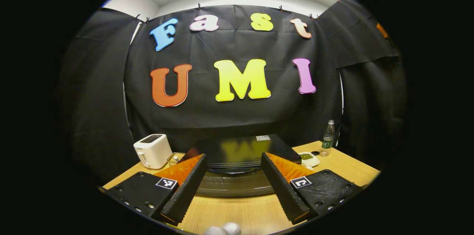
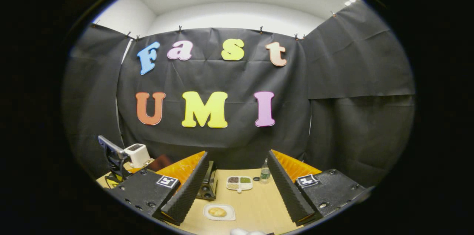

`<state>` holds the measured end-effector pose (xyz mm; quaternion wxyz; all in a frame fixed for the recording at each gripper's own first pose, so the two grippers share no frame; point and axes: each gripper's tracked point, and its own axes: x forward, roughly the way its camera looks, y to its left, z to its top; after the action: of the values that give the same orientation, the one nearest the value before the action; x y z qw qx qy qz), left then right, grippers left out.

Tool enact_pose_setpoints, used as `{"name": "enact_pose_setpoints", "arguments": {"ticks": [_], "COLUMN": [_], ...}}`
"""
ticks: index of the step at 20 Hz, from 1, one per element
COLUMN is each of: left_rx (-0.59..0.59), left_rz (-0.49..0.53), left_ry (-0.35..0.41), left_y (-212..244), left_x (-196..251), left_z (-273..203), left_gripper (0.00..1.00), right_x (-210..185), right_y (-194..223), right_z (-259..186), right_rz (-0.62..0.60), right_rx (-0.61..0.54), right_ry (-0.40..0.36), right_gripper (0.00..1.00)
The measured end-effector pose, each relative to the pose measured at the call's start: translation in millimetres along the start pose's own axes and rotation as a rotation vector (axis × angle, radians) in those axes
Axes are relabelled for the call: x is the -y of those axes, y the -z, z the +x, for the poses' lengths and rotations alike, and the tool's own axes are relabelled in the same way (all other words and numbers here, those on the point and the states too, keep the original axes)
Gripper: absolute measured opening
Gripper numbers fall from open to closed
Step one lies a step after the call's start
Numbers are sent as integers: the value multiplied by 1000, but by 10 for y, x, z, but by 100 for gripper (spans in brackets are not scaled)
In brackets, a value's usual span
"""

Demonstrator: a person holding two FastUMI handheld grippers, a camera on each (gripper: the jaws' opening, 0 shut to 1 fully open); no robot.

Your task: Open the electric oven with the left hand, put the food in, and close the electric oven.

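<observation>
My left gripper [image 1: 233,179], fingers spread, faces the glossy black electric oven [image 1: 240,150]; my right gripper [image 2: 237,187], also spread, hovers over golden food [image 2: 217,211] on a white tray [image 2: 229,215].

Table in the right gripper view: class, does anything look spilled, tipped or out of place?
Nothing stands out: the food lies on its plate, the bottle stands upright, and the divided dish shows no spill.

A white toaster [image 1: 152,150] is standing on the wooden table [image 1: 237,216], left of the left jaws, with a small rack [image 1: 174,159] just beside it. Right of those jaws a bottle [image 1: 328,138] is standing upright, a divided dish [image 1: 308,158] lying near it. Between the right jaws, the dish is sitting beside the bottle.
</observation>
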<state>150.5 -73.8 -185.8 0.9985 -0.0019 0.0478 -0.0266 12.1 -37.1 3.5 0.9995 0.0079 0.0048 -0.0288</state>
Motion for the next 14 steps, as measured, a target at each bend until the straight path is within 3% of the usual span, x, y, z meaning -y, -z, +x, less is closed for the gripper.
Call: {"name": "enact_pose_setpoints", "arguments": {"ticks": [10,11,14], "left_rx": [-119,-131,-161], "left_rz": [-26,-24,-24], "left_ry": [-15,-18,-19], "left_y": [571,618,709], "left_x": [19,8,0], "left_z": [756,784,810], "left_gripper": [95,100,89], "right_x": [39,41,9], "right_y": [185,196,235], "right_z": [293,317,338], "right_rz": [-7,-9,-5], "right_rx": [-60,-64,-79], "right_ry": [28,30,25], "right_gripper": [100,100,100]}}
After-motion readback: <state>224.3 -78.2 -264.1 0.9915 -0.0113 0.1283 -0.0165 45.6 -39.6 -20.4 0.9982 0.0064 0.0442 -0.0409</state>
